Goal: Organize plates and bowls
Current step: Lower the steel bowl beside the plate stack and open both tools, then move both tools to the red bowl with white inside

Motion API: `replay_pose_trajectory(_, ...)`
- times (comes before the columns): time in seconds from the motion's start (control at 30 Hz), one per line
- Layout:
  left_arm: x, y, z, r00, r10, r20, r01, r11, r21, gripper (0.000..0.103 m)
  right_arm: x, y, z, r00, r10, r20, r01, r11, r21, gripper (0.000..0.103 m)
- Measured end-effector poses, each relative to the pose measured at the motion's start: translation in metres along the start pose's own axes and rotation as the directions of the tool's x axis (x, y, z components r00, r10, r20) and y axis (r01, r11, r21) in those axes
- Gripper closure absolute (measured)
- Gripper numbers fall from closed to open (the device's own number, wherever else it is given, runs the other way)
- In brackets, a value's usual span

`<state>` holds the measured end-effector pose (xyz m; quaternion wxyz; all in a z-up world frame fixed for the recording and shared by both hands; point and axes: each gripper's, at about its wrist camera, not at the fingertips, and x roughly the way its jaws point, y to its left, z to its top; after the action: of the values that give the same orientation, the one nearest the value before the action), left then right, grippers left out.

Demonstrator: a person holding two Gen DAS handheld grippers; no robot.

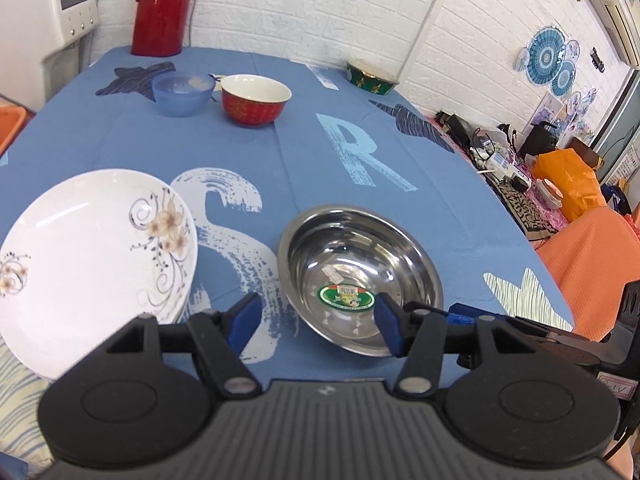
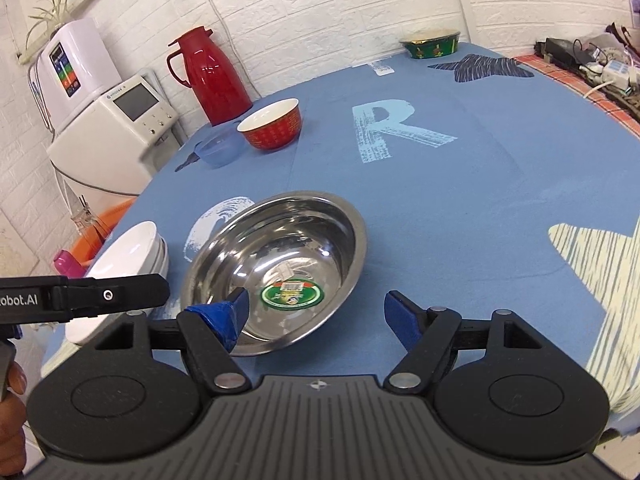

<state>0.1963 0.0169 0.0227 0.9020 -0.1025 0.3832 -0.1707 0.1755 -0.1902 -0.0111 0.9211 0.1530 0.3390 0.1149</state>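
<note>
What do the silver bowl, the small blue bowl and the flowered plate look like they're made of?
Silver bowl: polished steel, likely stainless; mirror reflections. Small blue bowl: probably plastic; frosted and translucent. Flowered plate: glazed ceramic or porcelain, possibly melamine; glossy white.

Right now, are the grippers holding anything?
No. Both the left gripper and right gripper are open, near the steel bowl without gripping it.

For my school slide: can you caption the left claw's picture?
Open left claw hovers over a steel bowl, beside stacked white plates on a blue tablecloth.
</note>
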Motion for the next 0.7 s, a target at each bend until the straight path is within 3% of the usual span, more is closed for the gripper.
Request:
replay_pose_trajectory(0.23, -0.002, 0.002, 0.007, 1.0, -0.004, 0.011, 0.004, 1.0, 0.001, 0.045, -0.003, 0.001, 0.01, 0.999, 0.051, 0.006, -0.051, 0.998, 0.024, 0.042)
replay_pose_trajectory(0.33, 0.0, 0.004, 0.012, 1.0, 0.001, 0.007, -0.001, 1.0, 0.009, 0.045, 0.003, -0.003, 0.02, 0.996, 0.086, -0.021, -0.085, 0.994, 0.07, 0.041)
replay_pose_trajectory(0.5, 0.005, 0.011, 0.031, 1.0, -0.001, 0.01, 0.001, 1.0, 0.013, 0.045, 0.021, -0.01, 0.052, 0.993, 0.076, -0.091, -0.058, 0.982, 0.178, 0.04)
replay_pose_trajectory(0.6, 0.005, 0.021, 0.052, 0.999, -0.001, 0.035, 0.001, 1.0, 0.011, 0.042, 0.029, -0.013, 0.076, 0.989, 0.143, -0.037, -0.134, 0.973, 0.187, 0.04)
replay_pose_trajectory(0.7, 0.01, 0.039, 0.079, 0.997, 0.04, 0.067, -0.039, 0.999, -0.011, 0.041, 0.046, -0.014, 0.101, 0.994, 0.113, -0.001, -0.111, 0.981, 0.16, 0.04)
